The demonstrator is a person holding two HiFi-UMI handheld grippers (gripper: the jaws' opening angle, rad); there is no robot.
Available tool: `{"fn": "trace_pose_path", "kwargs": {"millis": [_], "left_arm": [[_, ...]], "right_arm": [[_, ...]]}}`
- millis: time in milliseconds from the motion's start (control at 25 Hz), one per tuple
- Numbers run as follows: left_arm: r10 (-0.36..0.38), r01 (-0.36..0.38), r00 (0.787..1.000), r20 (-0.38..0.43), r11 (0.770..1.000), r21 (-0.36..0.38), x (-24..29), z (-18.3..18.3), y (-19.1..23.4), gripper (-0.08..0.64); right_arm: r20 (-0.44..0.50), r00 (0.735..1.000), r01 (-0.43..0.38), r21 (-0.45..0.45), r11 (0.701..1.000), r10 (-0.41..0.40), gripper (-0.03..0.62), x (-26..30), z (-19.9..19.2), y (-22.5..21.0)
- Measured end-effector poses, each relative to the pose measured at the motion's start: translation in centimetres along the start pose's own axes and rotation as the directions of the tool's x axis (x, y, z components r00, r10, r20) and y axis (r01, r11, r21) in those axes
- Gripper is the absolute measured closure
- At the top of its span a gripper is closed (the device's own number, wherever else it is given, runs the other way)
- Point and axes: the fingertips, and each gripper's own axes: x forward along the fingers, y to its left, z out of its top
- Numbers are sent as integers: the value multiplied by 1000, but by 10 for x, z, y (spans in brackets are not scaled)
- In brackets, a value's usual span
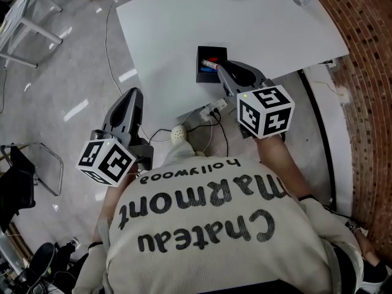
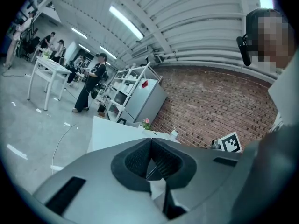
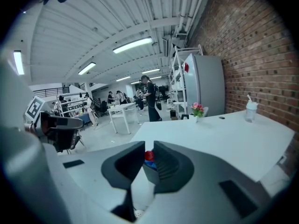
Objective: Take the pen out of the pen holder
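Head view, holder: a dark, square, open-topped pen holder stands on a white rectangular table, near its front edge.
Head view, pens: a red pen and a blue pen lie inside the pen holder, not yet lifted.
Head view, right gripper: the grey right gripper has its tips at the pen holder's right rim.
Head view, left gripper: the grey left gripper is well apart from the pen holder, off the table and over the floor.
Left gripper view, jaws: the left gripper has its tips pressed together with nothing between them; the pen holder does not show here.
Right gripper view, jaws: the right gripper stands a narrow slot apart; the red pen's cap shows in that slot above the pen holder's wall, and no clamp on it can be seen.
Step in hand: judged to be the reach-in for a pen.
Doing it well: line the slot on one pen only, close on it clear of the pen holder's rim, then draw it up along its own length so the pen holder is not dragged or tipped.
Count, grippers: two.
Count, pen holder: one.
Count, pens: two show, one red and one blue; any deeper inside the pen holder cannot be told.
Count, table: one.
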Motion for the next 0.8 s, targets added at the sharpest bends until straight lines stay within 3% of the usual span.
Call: {"fn": "trace_pose_path", "kwargs": {"millis": [800], "left_arm": [[-21,20,999,46,999,36,-42,-2,-38,557]], "right_arm": [[106,994,33,3,999,-33,532,-57,6,13]]}}
